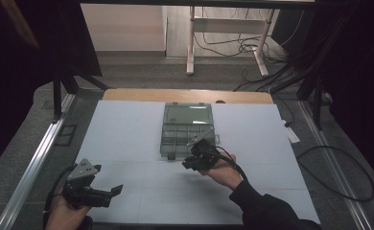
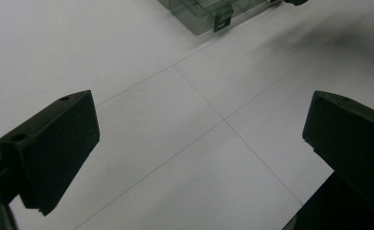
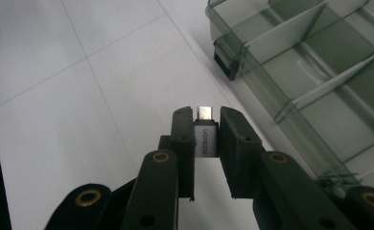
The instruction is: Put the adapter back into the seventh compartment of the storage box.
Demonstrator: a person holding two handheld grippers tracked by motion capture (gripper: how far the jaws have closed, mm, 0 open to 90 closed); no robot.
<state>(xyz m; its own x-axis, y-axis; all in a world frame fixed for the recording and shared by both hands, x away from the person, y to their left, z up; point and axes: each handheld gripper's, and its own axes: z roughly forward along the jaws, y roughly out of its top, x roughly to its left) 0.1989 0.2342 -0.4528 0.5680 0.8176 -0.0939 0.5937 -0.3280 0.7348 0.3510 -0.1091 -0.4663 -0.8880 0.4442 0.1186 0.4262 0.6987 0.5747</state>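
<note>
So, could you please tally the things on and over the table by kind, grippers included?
Grippers: 2, the left gripper open and the right gripper shut on the adapter.
Clear compartment boxes: 1, the organiser box, lid open.
Small silver adapters: 1, the adapter.
Total: 4.

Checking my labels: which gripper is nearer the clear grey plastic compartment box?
Right. The right gripper, clamping a small silver adapter, hovers at the clear grey plastic compartment box's near edge. The left gripper, jaws open, sits far off toward the table's near-left corner.
</note>
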